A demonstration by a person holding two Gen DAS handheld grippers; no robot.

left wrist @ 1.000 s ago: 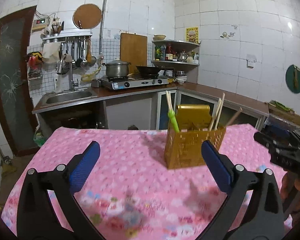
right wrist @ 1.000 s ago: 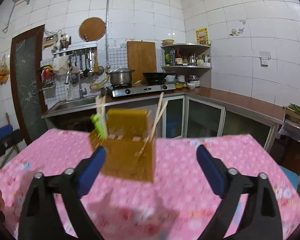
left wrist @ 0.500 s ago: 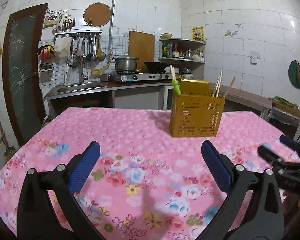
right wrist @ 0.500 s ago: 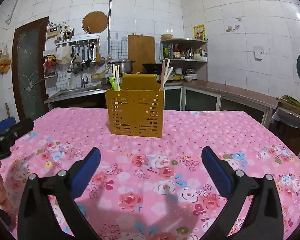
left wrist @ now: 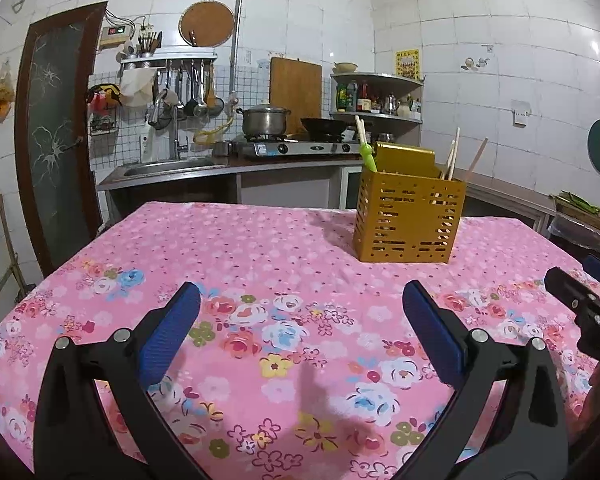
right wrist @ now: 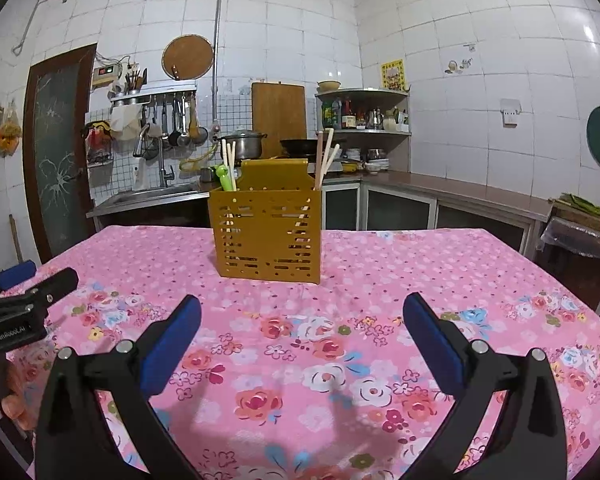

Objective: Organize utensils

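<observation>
A yellow slotted utensil holder (left wrist: 408,220) stands upright on the pink floral tablecloth (left wrist: 260,280), also in the right wrist view (right wrist: 268,236). It holds wooden chopsticks (right wrist: 324,156) on its right side and a green-handled utensil with pale sticks (right wrist: 226,168) on its left. My left gripper (left wrist: 300,328) is open and empty, low over the cloth, well short of the holder. My right gripper (right wrist: 300,332) is open and empty, facing the holder from the front. Each gripper shows at the edge of the other's view.
The table's edges lie close at left and right. Behind it runs a kitchen counter with a sink (left wrist: 172,166), a stove with a pot (left wrist: 266,120) and a wok, a corner shelf of bottles (right wrist: 360,114), and a door (left wrist: 56,140) at left.
Both grippers have pulled back and lowered from the holder, which now looks smaller and farther away. Both stayed open and empty.
</observation>
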